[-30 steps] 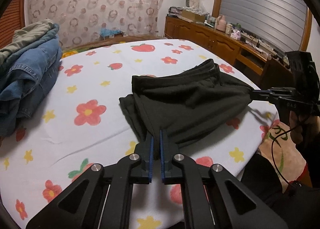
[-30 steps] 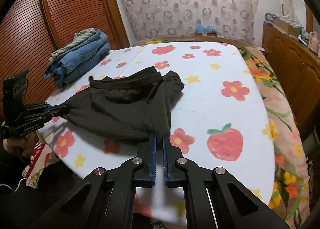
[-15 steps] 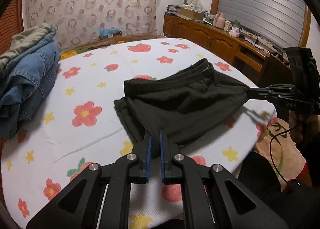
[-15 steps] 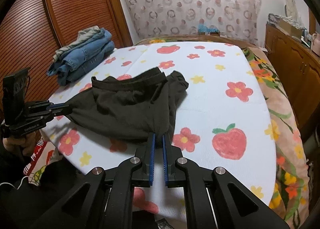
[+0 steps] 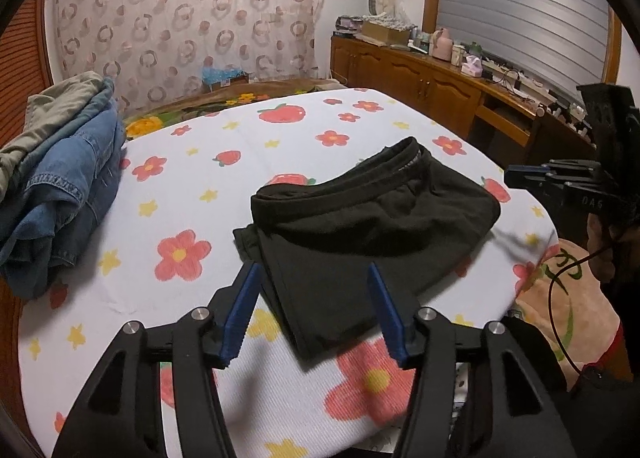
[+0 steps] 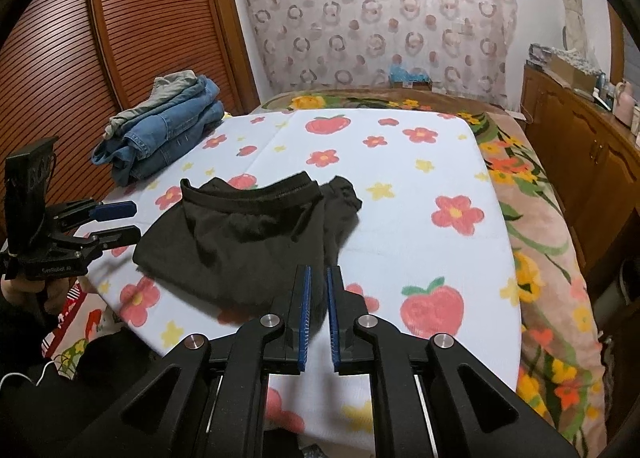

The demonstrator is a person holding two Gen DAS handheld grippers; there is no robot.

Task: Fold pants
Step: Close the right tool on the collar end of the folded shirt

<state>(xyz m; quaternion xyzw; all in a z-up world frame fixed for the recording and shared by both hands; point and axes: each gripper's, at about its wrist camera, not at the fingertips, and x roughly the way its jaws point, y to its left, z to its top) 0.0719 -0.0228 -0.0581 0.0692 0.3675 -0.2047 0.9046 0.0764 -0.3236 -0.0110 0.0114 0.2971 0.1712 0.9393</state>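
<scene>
Left claw (image 5: 314, 304) is spread wide with nothing between its blue pads, poised just short of the near end of the black pants (image 5: 360, 225), whose folded leg end lies right between and ahead of the open pads. Right claw (image 6: 318, 316) has its pads parted only by a narrow gap, nothing held, with the pants lying ahead of it and to its left. From that side you can see the left claw's fingertips (image 6: 116, 211) hanging just off the pants' edge, not touching the cloth.

Pants sit bundled on the flowered bed sheet (image 6: 400, 185), waistband (image 6: 256, 193) up at the far end, legs doubled beneath. Looks to me like a fold has just been laid and let go; the bundle reads as mostly done, though lumpy.

Next call, I'd say: either smooth it flat or pinch the near end and bring it over toward the waistband, both claws gripping level so the layers don't slide apart.

Farther off to the left, a stack of jeans (image 6: 168, 133) waits.
</scene>
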